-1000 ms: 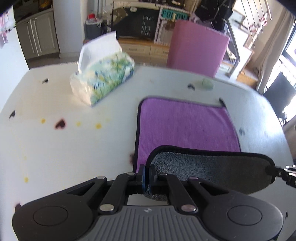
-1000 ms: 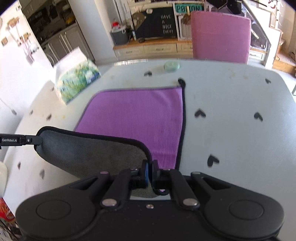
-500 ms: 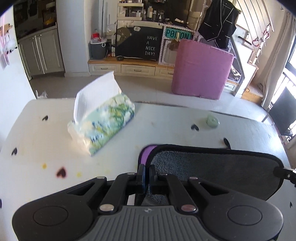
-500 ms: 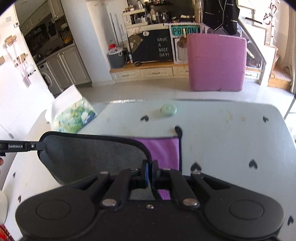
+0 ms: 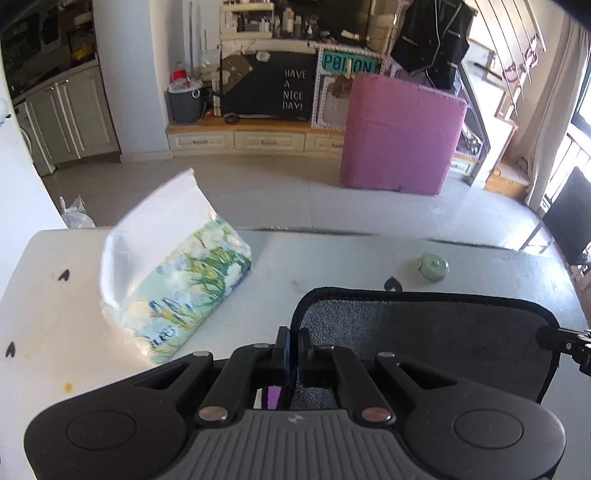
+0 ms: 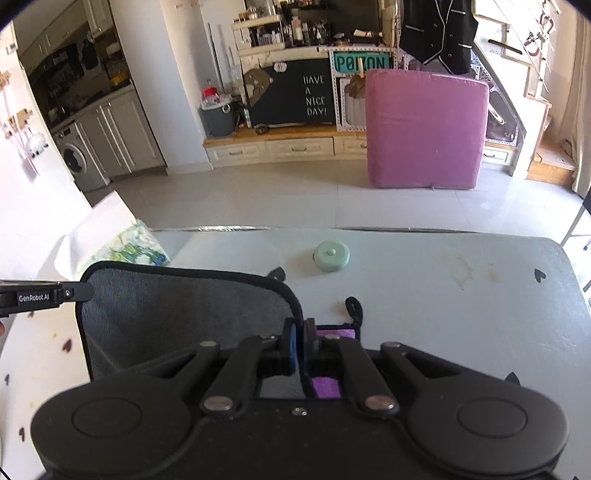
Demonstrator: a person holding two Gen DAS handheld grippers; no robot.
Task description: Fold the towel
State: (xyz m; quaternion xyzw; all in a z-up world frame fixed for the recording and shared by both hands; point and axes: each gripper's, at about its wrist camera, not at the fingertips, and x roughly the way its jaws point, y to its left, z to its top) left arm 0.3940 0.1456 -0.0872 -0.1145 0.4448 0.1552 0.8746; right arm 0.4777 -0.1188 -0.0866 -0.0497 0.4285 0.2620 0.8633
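Towel (image 5: 424, 332) pinched between both jaws.

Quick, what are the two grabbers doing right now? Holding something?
Left gripper: shut on a corner of the towel.
Right gripper: shut on the towel's other corner.

I am in a lived-in home, an open room joined to a kitchen. Beyond my fingers a washing machine (image 6: 75, 161) sits under pale cabinets (image 6: 122, 136); ahead a chalkboard (image 6: 295, 94) reads "HAVE A NICE DAY!", a dark jacket (image 6: 437, 29) hangs, and a pink cushion (image 6: 424, 129) stands on tiled floor (image 6: 277, 199).
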